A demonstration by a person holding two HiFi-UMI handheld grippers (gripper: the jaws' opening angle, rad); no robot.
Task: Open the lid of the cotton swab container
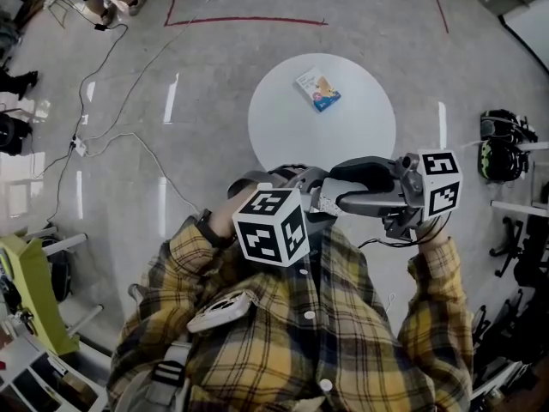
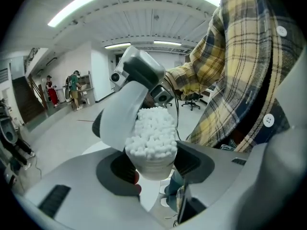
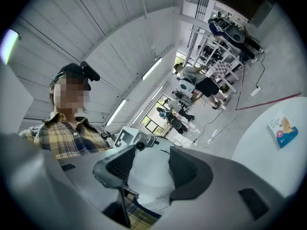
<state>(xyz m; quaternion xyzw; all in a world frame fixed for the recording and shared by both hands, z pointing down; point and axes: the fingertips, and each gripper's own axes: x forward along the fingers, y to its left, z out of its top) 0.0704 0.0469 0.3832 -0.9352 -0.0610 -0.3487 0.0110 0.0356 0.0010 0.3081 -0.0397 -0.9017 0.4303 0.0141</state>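
Observation:
In the left gripper view a small clear cotton swab container (image 2: 153, 163) stands upright between the jaws of my left gripper (image 2: 151, 166), which is shut on it. Its top is uncovered and packed with white swab heads (image 2: 153, 128). The white lid (image 2: 116, 118) hangs tilted at the container's upper left, held by my right gripper (image 2: 139, 73). In the right gripper view the lid (image 3: 149, 176) sits pinched between both dark pads of that gripper (image 3: 151, 169). In the head view both grippers meet in front of my chest, the left gripper (image 1: 292, 185) beside the right gripper (image 1: 336, 197), and the container is hidden.
A round white table (image 1: 360, 136) lies below and ahead, with a small blue packet (image 1: 318, 89) on its far side. Cables (image 1: 129, 136) and red tape lines (image 1: 249, 20) cross the grey floor. Equipment (image 1: 502, 148) stands at the right, and people (image 2: 74, 87) stand far off.

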